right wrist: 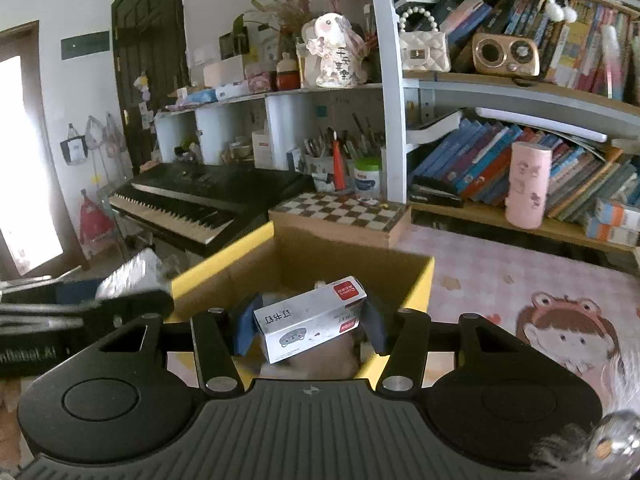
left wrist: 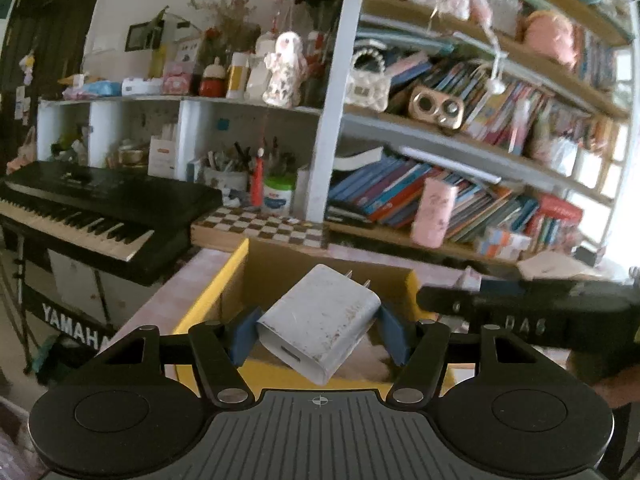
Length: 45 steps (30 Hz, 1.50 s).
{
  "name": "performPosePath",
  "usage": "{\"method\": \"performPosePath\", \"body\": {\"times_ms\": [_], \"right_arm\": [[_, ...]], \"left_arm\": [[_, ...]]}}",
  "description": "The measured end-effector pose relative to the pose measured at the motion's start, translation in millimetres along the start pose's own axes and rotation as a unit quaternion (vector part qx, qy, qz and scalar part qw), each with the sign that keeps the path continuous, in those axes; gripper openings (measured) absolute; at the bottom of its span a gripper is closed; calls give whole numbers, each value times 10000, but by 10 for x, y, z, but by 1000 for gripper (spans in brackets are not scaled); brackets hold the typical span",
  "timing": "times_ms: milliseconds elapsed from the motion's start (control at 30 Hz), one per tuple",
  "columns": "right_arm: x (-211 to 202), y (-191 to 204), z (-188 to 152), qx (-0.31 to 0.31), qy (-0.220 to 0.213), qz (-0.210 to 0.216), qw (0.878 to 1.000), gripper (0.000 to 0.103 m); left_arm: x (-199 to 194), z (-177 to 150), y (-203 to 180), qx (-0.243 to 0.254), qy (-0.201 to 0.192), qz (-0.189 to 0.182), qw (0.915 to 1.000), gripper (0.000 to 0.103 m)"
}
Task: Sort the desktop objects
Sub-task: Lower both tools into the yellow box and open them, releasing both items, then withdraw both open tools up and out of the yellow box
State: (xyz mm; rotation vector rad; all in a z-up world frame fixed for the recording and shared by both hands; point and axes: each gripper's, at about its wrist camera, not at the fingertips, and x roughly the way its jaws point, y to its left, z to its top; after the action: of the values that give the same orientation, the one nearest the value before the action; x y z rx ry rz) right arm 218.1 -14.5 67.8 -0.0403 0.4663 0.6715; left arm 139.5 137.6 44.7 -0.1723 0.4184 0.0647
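My left gripper [left wrist: 318, 330] is shut on a white USB wall charger [left wrist: 320, 324], prongs pointing away, held above the open yellow-rimmed cardboard box [left wrist: 208, 300]. My right gripper [right wrist: 310, 326] is shut on a small white staple box with red ends [right wrist: 308, 322], held over the same cardboard box [right wrist: 224, 264]. The right gripper's black body shows at the right of the left wrist view [left wrist: 520, 312]. The left gripper's body shows blurred at the left of the right wrist view [right wrist: 80, 308].
The box stands on a pink cartoon desk mat [right wrist: 520, 280]. Behind it are a checkered board [right wrist: 340, 212], a pink cylinder [right wrist: 528, 184], pen holders [right wrist: 320, 164] and book-filled shelves [right wrist: 520, 92]. A black Yamaha keyboard [left wrist: 88, 208] stands to the left.
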Motion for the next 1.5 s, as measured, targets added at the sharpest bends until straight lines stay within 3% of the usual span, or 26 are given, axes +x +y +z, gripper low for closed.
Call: {"method": "performPosePath", "body": {"times_ms": [367,867,1200,1267,1400,1500], "right_arm": [[868,-303,408,28,303,481,9984,50],[1672,-363,345,-340,1480,731,9857,50],[1804,-391,265,-350,1744,734,9813,51],[1786,-401,276,-302,1699,751,9821,55],[1711,-422,317,-193,1539,763,9849,59],[1602,-431,351,-107,1397,731,9874,60]], "left_arm": [[736,110,14,56,615,346,9975,64],[1264,-69,-10,162,1764,401,9834,64],[1332,-88,-61,162,1878,351,9815,65],[1323,-81,-62,146,1871,347,9816,66],[1226,-38,-59,115,1649,293,9858,76],[1121,6,-97,196,1425,300,9891,77]]}}
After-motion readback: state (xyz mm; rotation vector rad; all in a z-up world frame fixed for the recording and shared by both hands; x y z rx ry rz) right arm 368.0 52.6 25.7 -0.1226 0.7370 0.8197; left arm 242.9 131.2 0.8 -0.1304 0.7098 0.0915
